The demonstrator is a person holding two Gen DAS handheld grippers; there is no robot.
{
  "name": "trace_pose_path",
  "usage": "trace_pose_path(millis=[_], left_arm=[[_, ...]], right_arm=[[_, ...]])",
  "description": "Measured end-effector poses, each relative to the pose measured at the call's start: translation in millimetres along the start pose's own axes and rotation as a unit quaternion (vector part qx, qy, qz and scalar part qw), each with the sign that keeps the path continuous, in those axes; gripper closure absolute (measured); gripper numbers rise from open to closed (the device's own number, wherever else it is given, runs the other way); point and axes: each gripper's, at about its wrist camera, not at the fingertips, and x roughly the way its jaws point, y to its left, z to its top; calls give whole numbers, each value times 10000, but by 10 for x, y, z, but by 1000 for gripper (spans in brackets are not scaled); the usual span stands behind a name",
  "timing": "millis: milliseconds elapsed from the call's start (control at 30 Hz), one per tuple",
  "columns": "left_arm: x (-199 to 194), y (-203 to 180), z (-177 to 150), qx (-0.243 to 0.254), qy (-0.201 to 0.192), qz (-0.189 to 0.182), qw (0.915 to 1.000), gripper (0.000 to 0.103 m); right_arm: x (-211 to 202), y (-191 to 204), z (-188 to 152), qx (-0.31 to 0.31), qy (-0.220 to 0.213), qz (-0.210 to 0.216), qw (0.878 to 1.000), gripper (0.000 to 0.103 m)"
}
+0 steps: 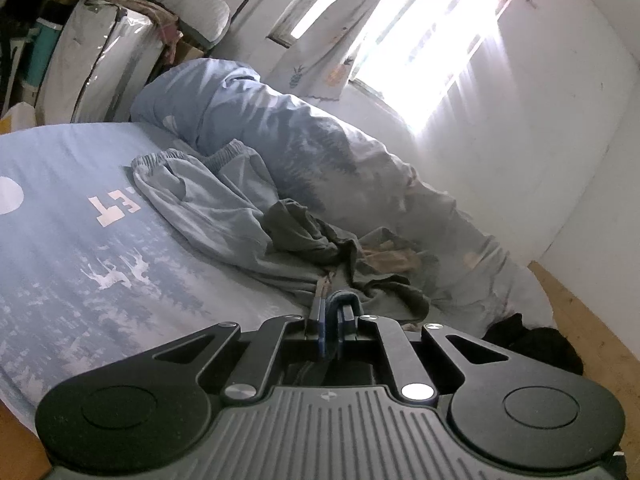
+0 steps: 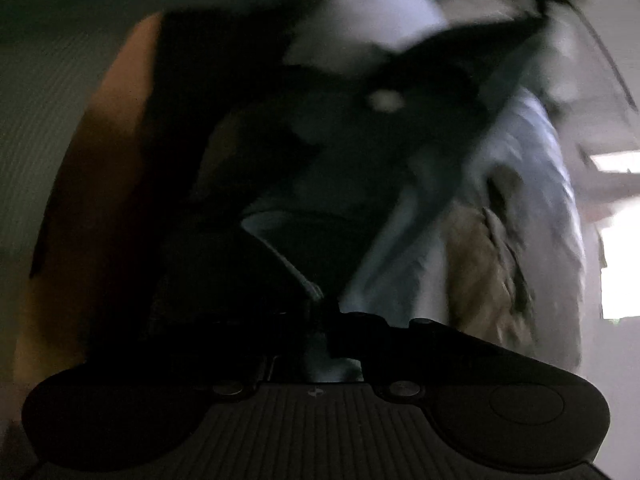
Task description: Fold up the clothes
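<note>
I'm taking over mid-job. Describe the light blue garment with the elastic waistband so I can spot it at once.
On the blue printed bedsheet, look along the rolled duvet under the window. The light blue garment lies crumpled against it, gathered waistband toward the far end. It is paler than the olive garment bunched beside it.

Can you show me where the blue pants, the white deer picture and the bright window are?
blue pants (image 1: 208, 204), left wrist view, on the crumpled leg fabric below the waistband.
white deer picture (image 1: 118, 272), left wrist view, on the deer printed on the bedsheet.
bright window (image 1: 424, 40), left wrist view, on the glowing pane.
</note>
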Motion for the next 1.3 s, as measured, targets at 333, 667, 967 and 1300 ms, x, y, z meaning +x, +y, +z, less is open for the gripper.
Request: trace_pose_path(millis=[333, 667, 967, 1300], left_arm=[[-134, -127, 117, 437, -282, 54, 9986, 94], [-451, -523, 309, 1302, -1060, 133, 9857, 94], [-924, -1073, 688, 1858, -1926, -124, 9635, 93], [-1887, -1800, 1483, 1856, -3006, -843, 9317, 93]], right_arm=[[-1414, -610, -624, 3317, -250, -1607, 9293, 97], [-2532, -1155, -1511, 4698, -509, -3458, 8106, 97], [-2926, -1631, -1820, 4373, -889, -4451, 7764, 97], [-3835, -2026, -1911, 3928, -1560, -5450, 7241, 97]])
